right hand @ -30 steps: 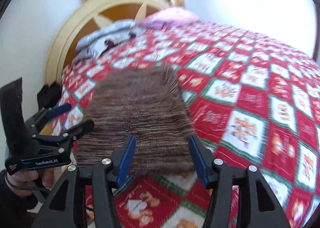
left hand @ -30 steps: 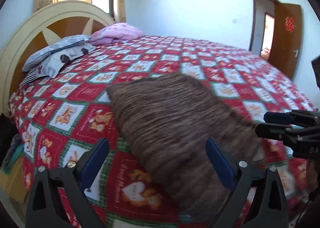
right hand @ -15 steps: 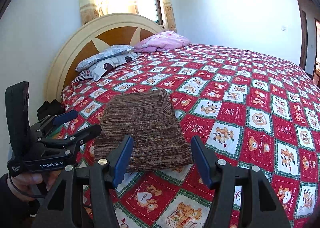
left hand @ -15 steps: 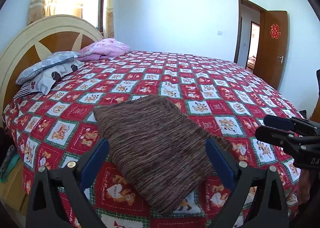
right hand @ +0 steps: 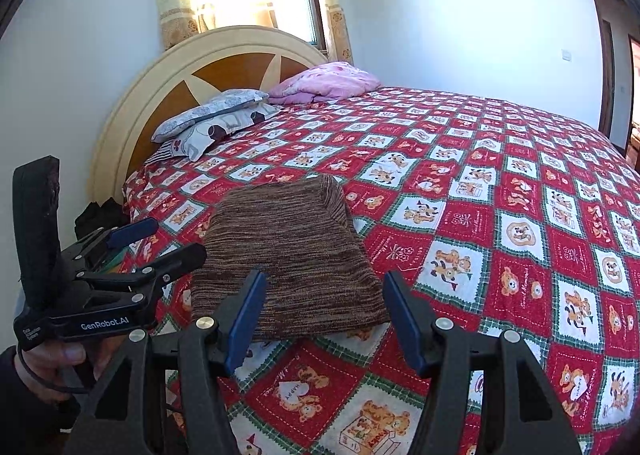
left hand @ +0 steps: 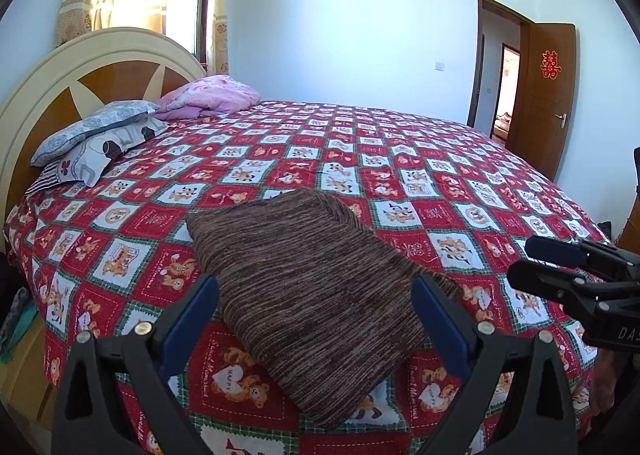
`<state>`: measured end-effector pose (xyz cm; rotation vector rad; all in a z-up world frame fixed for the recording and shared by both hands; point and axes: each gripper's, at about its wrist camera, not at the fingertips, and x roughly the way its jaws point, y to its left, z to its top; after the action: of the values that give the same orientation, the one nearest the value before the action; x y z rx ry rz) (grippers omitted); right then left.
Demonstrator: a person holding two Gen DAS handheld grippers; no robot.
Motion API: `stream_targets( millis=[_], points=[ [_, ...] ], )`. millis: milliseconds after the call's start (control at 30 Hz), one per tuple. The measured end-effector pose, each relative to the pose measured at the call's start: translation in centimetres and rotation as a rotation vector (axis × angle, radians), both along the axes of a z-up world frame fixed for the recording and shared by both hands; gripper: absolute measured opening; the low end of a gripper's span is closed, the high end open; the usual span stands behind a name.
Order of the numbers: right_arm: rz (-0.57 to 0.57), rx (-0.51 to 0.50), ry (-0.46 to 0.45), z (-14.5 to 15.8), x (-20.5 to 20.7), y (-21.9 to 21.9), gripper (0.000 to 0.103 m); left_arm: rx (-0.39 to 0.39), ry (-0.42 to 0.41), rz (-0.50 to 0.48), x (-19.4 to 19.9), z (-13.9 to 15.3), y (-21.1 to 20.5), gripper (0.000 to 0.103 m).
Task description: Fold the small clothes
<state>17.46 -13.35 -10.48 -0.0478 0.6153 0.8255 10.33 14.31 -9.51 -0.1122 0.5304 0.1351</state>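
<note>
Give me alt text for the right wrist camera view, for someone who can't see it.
A folded brown knit garment lies flat on a bed with a red teddy-bear quilt, untouched. The right gripper is open and empty in the foreground, the left gripper is open at the left edge, and pillows rest by the headboard.
</note>
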Motion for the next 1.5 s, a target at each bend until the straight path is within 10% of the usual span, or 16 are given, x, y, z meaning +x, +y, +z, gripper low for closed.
stream_targets(
  millis=[1500],
  points=[
    [-0.005,0.016,-0.033,0.72,-1.08,-0.27,0.066,0.0,-0.004,0.001,-0.16,0.32,0.0,0.099]
  ],
)
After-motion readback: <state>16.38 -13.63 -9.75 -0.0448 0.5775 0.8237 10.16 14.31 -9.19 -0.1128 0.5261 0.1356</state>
